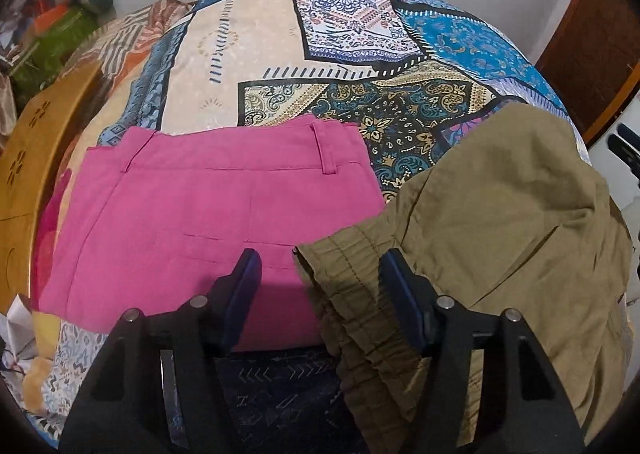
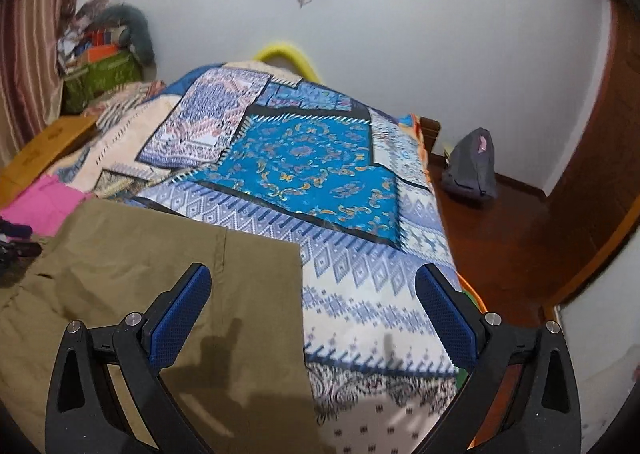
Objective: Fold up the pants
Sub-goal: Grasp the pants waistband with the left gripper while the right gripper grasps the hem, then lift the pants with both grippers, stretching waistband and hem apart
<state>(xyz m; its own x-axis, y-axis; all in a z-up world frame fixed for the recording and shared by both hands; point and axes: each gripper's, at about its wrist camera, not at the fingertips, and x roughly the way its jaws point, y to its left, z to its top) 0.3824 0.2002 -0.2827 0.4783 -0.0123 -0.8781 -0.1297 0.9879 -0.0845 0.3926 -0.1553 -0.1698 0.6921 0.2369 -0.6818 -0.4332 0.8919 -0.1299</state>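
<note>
The olive pants (image 1: 500, 213) lie on the patterned bed cover (image 2: 320, 165) beside folded pink pants (image 1: 208, 213), their elastic waistband between the half-open left gripper (image 1: 320, 274), while the right gripper (image 2: 312, 314) stands wide open above the leg's edge.

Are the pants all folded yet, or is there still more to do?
Partly. The pink cotton pants already lie folded flat on the patterned patchwork bedspread. The olive-khaki pants with an elastic waistband are in hand: the left tool straddles their gathered waistband, not yet pinching, and the right tool hangs open over the leg end. All their folding is left.
</note>
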